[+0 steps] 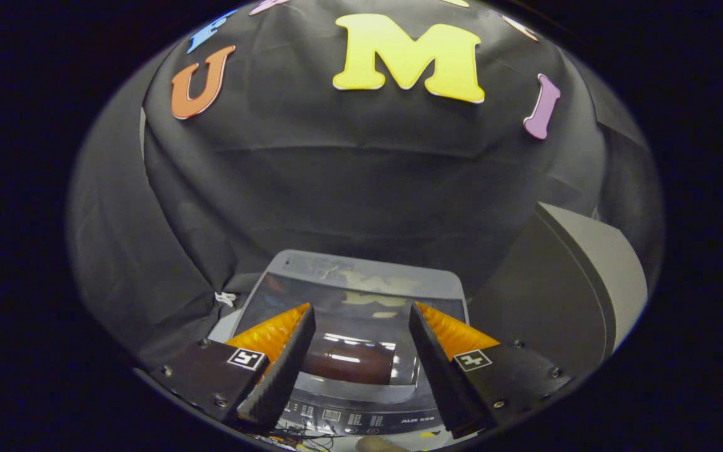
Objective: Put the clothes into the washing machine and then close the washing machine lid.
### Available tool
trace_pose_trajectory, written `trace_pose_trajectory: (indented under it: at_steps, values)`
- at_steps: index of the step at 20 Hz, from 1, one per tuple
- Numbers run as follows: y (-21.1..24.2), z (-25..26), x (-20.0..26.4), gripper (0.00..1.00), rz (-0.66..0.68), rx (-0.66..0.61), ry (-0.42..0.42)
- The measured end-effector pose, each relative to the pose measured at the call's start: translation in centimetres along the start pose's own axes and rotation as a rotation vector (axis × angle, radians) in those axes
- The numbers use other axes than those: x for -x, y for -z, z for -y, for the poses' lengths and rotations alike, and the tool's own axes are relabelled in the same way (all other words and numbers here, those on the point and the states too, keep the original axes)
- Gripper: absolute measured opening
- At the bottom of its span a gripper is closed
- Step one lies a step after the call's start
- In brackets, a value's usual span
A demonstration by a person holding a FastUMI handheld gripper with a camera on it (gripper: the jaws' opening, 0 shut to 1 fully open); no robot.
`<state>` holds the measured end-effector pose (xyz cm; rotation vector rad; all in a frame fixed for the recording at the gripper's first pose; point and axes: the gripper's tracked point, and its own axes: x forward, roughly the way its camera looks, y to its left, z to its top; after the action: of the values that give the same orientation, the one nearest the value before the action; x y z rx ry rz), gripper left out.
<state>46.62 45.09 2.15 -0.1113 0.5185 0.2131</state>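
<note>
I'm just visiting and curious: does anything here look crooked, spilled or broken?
Nothing stands out. The washing machine sits squarely below the open gripper, its glass lid lying flat and closed. The fingers hold nothing, and a grey box stands to the right.

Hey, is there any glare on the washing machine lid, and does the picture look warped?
In the gripper view, white glare streaks cross the washing machine lid between the open fingers of the gripper; fisheye distortion bends the black cloth wall; lighting is dim; focus stays fairly sharp.
</note>
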Motion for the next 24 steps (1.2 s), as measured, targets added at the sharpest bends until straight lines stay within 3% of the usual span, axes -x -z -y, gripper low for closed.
trace_pose_trajectory:
  at_steps: [13, 20, 24]
  values:
    - [0.3, 0.7, 2.1, 0.95, 0.002, -0.019, -0.014]
    - [-1.8, 2.6, 10.6, 0.94, 0.183, -0.01, -0.08]
    - [-1.0, 6.4, 17.0, 0.94, 0.305, -0.014, -0.109]
